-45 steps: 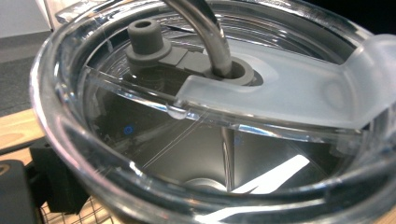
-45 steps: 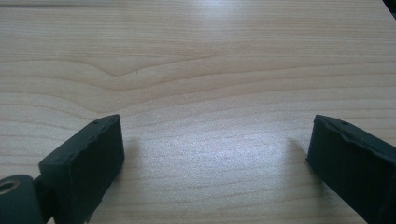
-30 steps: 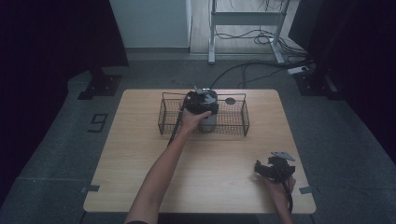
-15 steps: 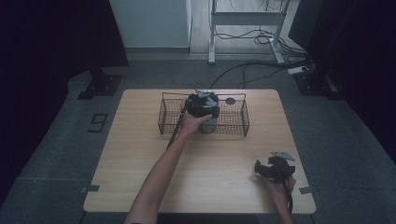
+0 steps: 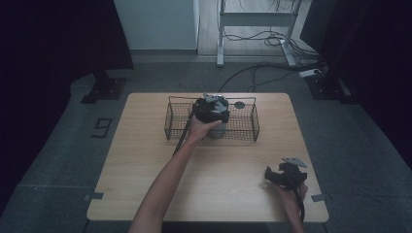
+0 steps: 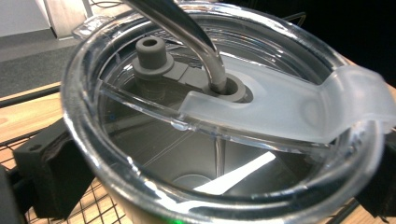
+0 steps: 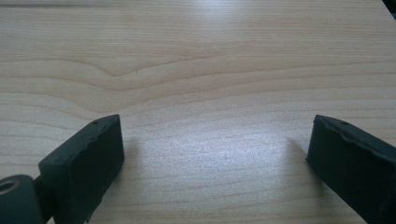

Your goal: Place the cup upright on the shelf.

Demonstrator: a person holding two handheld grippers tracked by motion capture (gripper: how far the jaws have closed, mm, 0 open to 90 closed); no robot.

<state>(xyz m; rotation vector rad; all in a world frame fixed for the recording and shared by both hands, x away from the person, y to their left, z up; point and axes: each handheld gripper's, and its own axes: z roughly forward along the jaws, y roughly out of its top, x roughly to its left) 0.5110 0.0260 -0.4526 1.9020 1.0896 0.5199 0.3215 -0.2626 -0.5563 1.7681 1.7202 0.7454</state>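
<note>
Left gripper (image 5: pixel 212 108) is clamped on the tumbler (image 5: pixel 217 129), one black jaw pressing each side of its rim in the left gripper view. Tumbler stands upright inside the wire basket (image 5: pixel 177 127), about mid-length, long axis vertical, mouth up. Basket sits at the far centre of the wooden table (image 5: pixel 145 160).

Tumbler (image 6: pixel 196 163) looks metallic grey, capped with a clear lid (image 6: pixel 116 121) that has a frosted slider tab (image 6: pixel 289 107) and a grey plug (image 6: pixel 150 52). A metal straw (image 6: pixel 187 32) passes through the lid's grommet, tilted away from vertical.

Right gripper (image 5: pixel 283 175) rests on the table near the front right edge, well apart from the basket, jaws spread wide over bare wood, holding nothing.
</note>
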